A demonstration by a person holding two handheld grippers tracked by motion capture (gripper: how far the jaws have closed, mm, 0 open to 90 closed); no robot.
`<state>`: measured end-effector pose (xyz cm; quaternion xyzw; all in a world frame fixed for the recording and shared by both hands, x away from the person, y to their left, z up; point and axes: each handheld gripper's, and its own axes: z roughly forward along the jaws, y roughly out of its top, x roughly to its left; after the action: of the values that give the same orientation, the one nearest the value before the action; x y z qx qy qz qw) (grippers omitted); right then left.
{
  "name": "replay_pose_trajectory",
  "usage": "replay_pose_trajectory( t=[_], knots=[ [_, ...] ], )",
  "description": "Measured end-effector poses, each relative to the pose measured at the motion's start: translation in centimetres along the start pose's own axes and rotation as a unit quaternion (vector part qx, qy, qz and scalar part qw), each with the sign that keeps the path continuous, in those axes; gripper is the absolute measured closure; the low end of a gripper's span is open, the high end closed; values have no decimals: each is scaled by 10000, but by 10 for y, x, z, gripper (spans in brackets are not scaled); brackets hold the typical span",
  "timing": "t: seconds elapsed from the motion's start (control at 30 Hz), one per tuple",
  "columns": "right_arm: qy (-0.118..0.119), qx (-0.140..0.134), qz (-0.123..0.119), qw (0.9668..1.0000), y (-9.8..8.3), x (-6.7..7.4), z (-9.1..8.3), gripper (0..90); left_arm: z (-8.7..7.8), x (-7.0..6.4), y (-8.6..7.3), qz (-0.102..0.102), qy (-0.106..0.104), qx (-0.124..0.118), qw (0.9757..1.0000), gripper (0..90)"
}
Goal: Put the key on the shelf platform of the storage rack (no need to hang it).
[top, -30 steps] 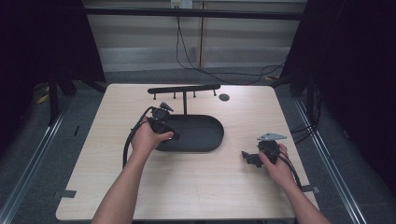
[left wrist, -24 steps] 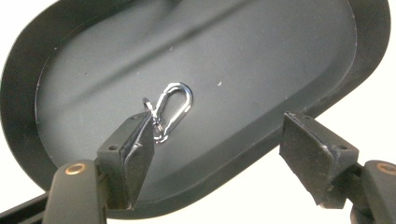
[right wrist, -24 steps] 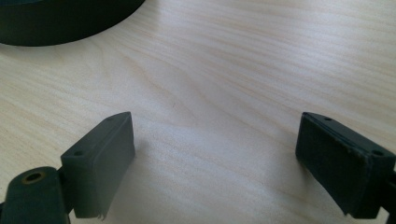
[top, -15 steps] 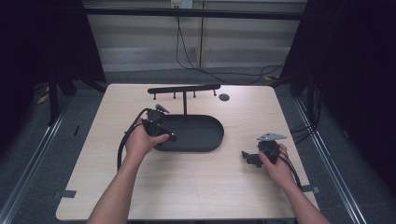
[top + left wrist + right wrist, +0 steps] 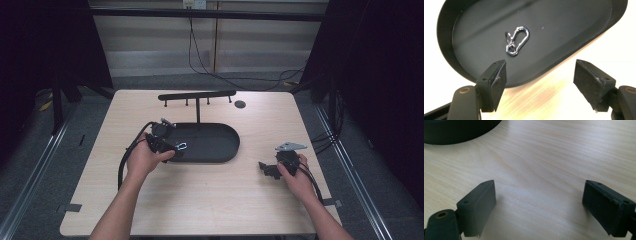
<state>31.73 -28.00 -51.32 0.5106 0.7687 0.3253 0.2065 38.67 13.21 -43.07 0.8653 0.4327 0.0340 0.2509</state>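
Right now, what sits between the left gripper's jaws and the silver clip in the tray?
In the left gripper view, only the black tray's near rim and bare floor separate the open left gripper from the clip.

An oval tray sits on the table, a little left of the middle and nearer the far edge than the near one. In the tray, close to its left end, lies a snap hook. A rack with pegs stands just behind the tray, its bar running along the far edge. A small disc lies right of the rack, near the far edge. The left gripper is at the tray's left end, over its near rim. The right gripper rests near the right edge, well apart from the tray.
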Motion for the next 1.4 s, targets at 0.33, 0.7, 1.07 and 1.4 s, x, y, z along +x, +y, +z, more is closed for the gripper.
replay_pose_trajectory(
  t=[0.33,0.7,1.07,1.4],
  knots=[
    [2,2,2,10000,0,0,0,113,-1,2,-19,181,58,96,9998,271],
    [3,1,2,10000,0,0,0,113,-2,5,-39,194,10,44,9998,269],
    [1,0,3,10000,0,0,0,113,-2,10,-60,164,24,51,9999,268],
    [0,1,4,10000,0,0,0,113,-1,9,-74,281,52,24,9996,267]
  ],
)
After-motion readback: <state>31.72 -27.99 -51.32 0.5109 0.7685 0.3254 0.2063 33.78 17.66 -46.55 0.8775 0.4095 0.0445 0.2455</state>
